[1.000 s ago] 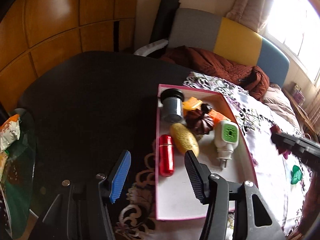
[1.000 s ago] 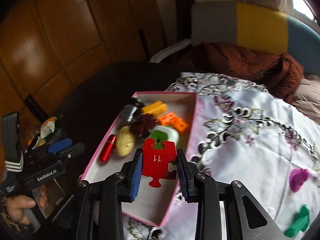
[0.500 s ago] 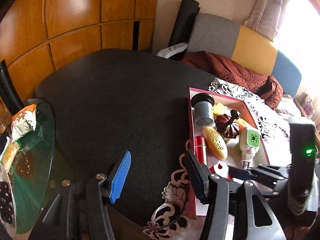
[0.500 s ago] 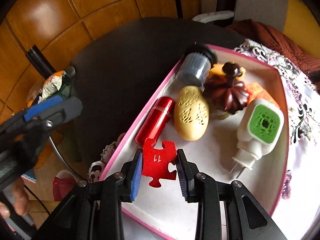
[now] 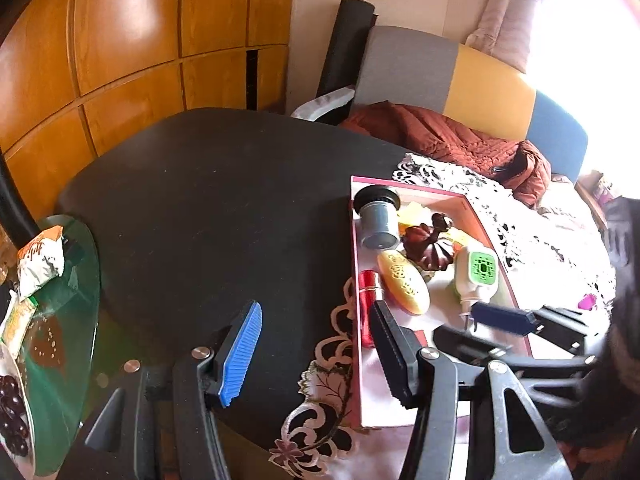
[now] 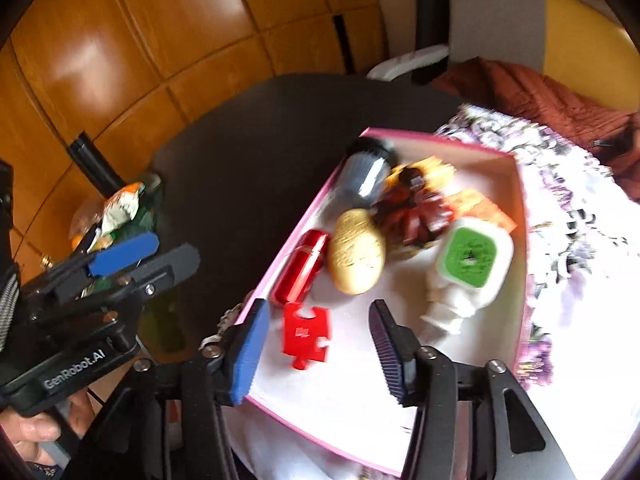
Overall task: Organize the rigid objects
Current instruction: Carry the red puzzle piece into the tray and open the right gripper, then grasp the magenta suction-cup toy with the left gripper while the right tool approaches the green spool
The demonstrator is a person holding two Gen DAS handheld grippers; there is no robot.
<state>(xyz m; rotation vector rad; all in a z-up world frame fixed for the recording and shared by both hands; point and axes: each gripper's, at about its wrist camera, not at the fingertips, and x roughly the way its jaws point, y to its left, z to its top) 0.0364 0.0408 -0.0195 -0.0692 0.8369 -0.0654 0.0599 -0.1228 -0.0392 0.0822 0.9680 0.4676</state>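
Observation:
A pink-rimmed white box (image 6: 522, 264) (image 5: 356, 320) sits on the lace cloth. In it lie a red puzzle piece (image 6: 306, 334), a red tube (image 6: 298, 266) (image 5: 366, 300), a tan oval (image 6: 356, 256) (image 5: 402, 286), a brown pumpkin (image 6: 412, 214) (image 5: 428, 246), a grey cylinder (image 6: 366, 174) (image 5: 378, 220) and a white plug-in with a green face (image 6: 466, 264) (image 5: 478, 274). My right gripper (image 6: 316, 344) is open above the puzzle piece, which lies free between its fingers; it also shows in the left wrist view (image 5: 492, 332). My left gripper (image 5: 316, 350) is open and empty over the black table left of the box.
The black round table (image 5: 208, 200) stretches left of the box. A glass side table (image 5: 68, 320) with snack packets stands at the far left. A brown jacket (image 5: 452, 140) lies on the sofa behind. A pink piece (image 5: 587, 302) lies on the lace cloth (image 5: 552, 240).
My right gripper has opened and let go of the red puzzle piece, which now lies in the box by the red tube. The left gripper has stayed open and drifted slightly.

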